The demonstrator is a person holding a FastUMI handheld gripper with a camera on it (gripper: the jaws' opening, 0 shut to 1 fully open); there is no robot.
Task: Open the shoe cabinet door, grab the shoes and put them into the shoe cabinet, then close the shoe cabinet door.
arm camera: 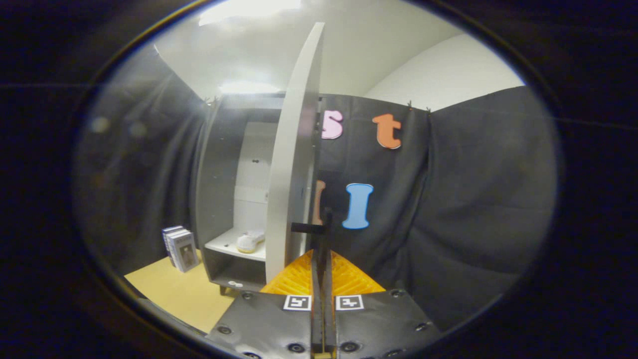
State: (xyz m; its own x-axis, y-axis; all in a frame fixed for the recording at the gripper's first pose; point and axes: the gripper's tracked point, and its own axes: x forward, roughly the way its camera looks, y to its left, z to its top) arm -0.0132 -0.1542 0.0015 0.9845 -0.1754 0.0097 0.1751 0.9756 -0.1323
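Ribbed fingers: we see the gripper (322,259) with its two fingers pressed together, only a thin dark slit between them, pinched on the dark door handle (310,228).
Markers: a square black-and-white coded tag (297,302) sits on each finger base; we read no words on them.
Door handle: a short dark bar that sticks out from the door edge, right at the fingertips.
Cabinet door: the white door (294,169) stands swung open, edge-on to us, rising from just ahead of the fingers.
Shoe cabinet: the grey cabinet (212,199) stands open beyond the door, its back panel white.
Shoes: a pale pair (249,242) rests on the white shelf inside the cabinet.
Books: a few upright books (180,248) stand on the tan floor (174,294) just beside the cabinet; cover print too small for us to read.
Backdrop: black cloth (473,199) hangs behind.
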